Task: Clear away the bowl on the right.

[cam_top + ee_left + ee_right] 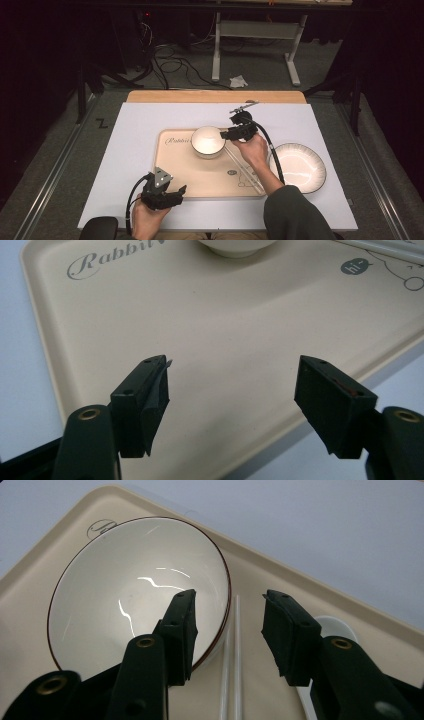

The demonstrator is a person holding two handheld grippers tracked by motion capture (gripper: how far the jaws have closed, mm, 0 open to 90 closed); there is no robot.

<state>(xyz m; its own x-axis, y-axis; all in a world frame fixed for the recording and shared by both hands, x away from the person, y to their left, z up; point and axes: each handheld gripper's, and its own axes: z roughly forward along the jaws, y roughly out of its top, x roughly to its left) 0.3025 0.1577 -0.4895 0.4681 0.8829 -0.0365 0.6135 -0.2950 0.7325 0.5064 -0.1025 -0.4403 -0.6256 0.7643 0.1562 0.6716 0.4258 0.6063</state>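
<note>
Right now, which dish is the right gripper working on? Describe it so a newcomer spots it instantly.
Start at the beige tray in the middle of the white table. At its far edge sits a small deep white bowl with a thin dark rim, empty, beside white chopsticks. Unlike the flat ribbed plate off the tray, it is deep and straddled by the right gripper.

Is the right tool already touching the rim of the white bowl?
Cannot tell. In the right gripper view the open right tool has one jaw over the white bowl and one outside, straddling its rim, but no contact or gap shows plainly.
</note>
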